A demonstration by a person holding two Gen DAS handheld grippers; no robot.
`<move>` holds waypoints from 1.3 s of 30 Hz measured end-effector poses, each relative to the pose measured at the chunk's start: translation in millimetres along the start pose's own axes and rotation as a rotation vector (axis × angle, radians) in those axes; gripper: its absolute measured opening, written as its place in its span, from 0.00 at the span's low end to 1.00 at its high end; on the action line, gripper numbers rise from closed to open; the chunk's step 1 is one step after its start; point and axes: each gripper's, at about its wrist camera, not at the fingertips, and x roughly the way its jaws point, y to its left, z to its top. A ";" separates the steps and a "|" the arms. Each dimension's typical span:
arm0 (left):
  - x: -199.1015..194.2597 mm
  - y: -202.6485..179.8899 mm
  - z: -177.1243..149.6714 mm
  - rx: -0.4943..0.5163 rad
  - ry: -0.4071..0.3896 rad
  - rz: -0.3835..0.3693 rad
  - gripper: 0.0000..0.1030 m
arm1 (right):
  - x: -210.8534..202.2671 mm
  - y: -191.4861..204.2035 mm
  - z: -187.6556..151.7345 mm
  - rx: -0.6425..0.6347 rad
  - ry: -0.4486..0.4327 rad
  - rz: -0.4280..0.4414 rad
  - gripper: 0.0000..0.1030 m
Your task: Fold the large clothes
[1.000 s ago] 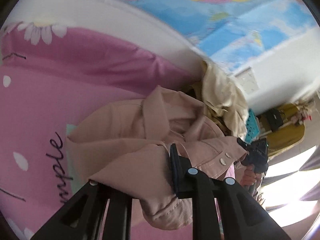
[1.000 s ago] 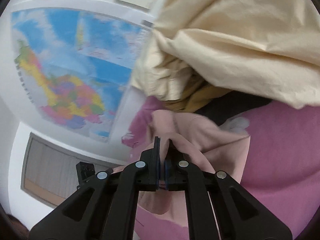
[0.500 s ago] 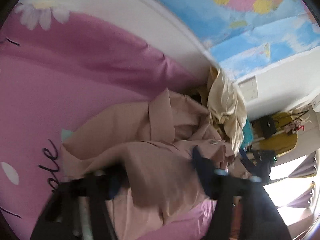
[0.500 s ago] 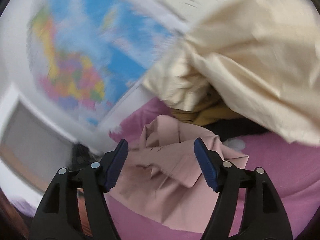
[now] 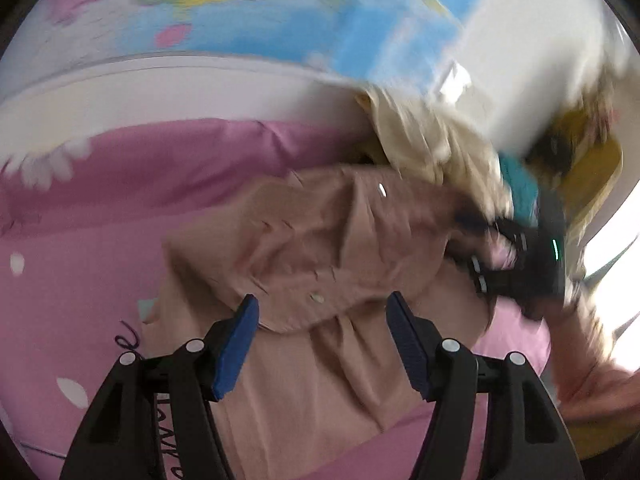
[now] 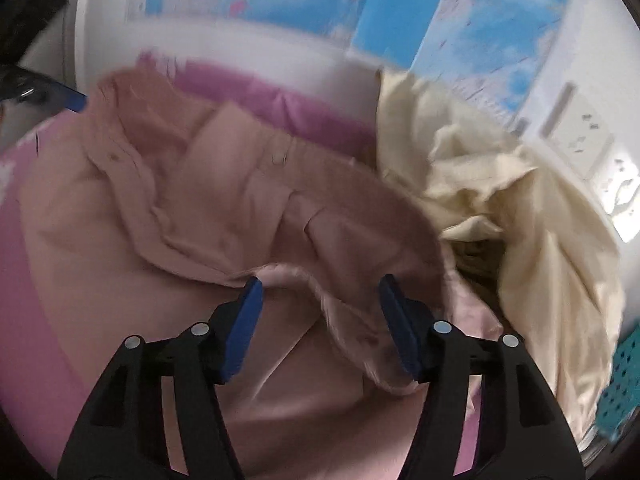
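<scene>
A dusty-pink jacket (image 5: pixel 320 248) lies rumpled on my pink bedspread (image 5: pixel 80 216), not yet a tidy fold: its collar and snap-button front are bunched, and one hem edge curls loosely. My left gripper (image 5: pixel 322 312) stands released above the jacket's front, nothing between its blue pads. My right gripper (image 6: pixel 320 300) is closing, the curled hem edge lying between its pads without being pressed yet. In the right view, a cream garment (image 6: pixel 500 200) is heaped at two o'clock against the wall, untouched. I judge the folding barely under way: the jacket needs flattening, sleeves in, then halving, and the cream piece remains.
</scene>
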 end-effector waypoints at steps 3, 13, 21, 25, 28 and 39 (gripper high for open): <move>22.9 -12.6 -6.0 0.069 0.078 -0.017 0.63 | 3.8 -12.1 6.1 0.006 0.025 0.052 0.03; 57.0 -20.4 10.6 0.155 0.078 0.044 0.62 | 3.1 -91.5 39.1 0.392 -0.024 0.261 0.04; 99.7 20.9 58.1 0.104 0.042 0.406 0.46 | 19.6 -84.5 32.3 0.317 0.027 0.152 0.15; 113.1 32.5 62.1 0.124 0.041 0.500 0.47 | -21.2 -96.4 26.6 0.358 -0.104 0.137 0.62; 116.2 46.6 62.8 0.083 0.042 0.496 0.47 | -54.4 -96.0 8.9 0.349 -0.178 0.211 0.47; 104.2 51.4 56.2 0.051 -0.010 0.462 0.49 | 46.1 -137.5 -36.4 0.670 0.036 0.330 0.00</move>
